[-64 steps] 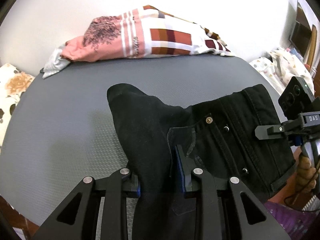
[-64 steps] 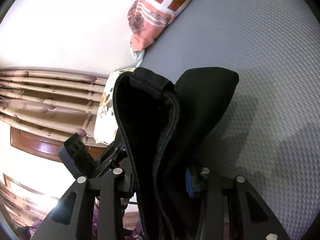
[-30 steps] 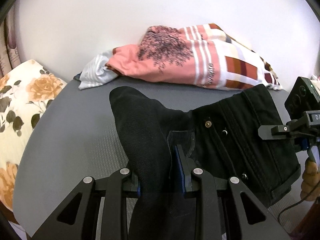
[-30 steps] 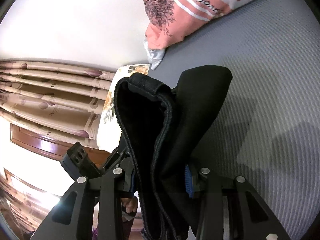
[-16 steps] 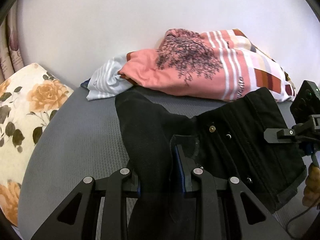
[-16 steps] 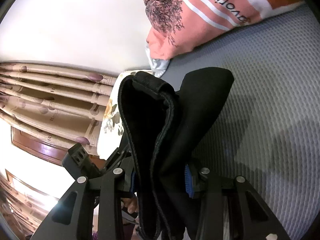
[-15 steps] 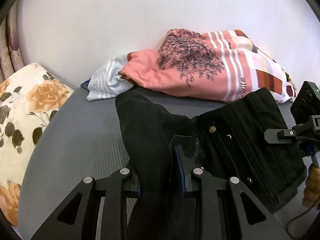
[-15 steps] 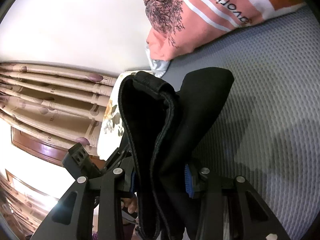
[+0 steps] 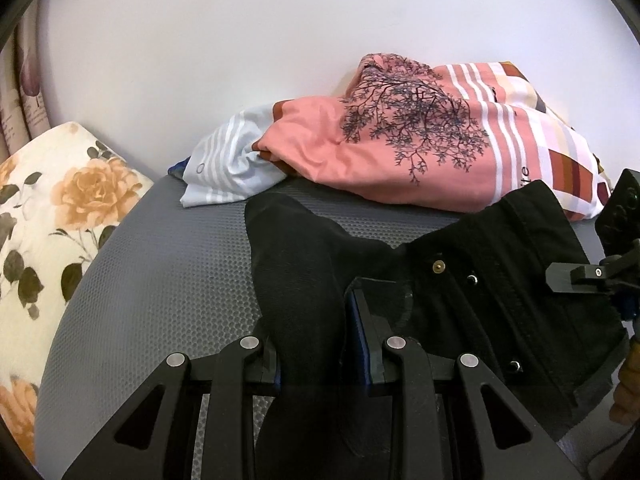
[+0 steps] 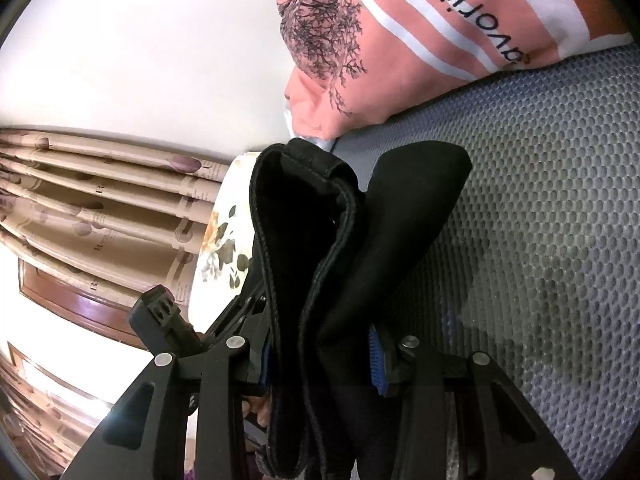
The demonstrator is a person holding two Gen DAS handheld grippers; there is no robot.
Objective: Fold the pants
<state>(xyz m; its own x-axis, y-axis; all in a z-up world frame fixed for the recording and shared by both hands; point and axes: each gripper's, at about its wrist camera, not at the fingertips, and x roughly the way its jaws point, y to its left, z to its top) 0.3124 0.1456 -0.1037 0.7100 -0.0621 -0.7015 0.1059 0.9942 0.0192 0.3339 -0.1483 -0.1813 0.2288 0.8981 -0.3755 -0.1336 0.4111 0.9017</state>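
Left tool (image 9: 318,344) clamped on black pants (image 9: 460,300); right tool (image 10: 320,354) clamped on the waistband end. Pants bunched, doubled over, fly studs showing, held between both tools over grey textured tabletop (image 9: 160,280). Pink printed garment (image 9: 400,148) just behind; floral cushion (image 9: 52,216) left.

Pink striped shirt (image 10: 440,20): print partly readable, upside down, "avorite".
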